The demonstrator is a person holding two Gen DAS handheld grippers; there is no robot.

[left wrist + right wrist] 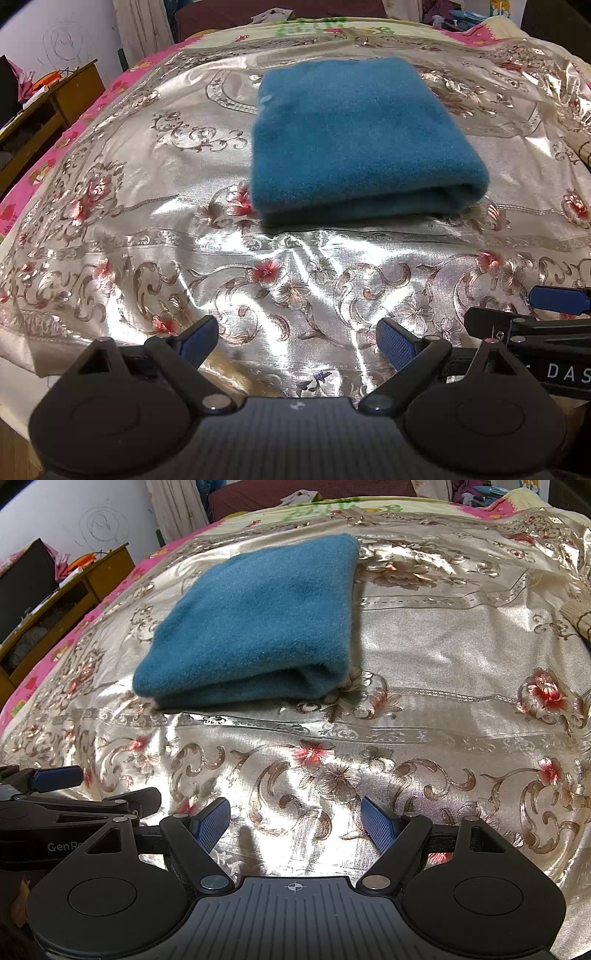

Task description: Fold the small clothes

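Cloth: blue fleece cloth (354, 136), folded into a thick rectangle, lying flat on the floral bedspread (155, 206).
Left hand-held gripper (299, 343): jaws spread, empty, near the cloth's folded edge, apart from it.
Right hand-held gripper (295, 823): jaws spread, empty, likewise short of the cloth.
Cabinet (74, 587): wooden, left of the cloth, beside the bed.

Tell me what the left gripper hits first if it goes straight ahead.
Likely the near folded edge of the folded teal fleece cloth; only bare shiny floral bedspread lies between it and the open left gripper. Depth is uncertain.
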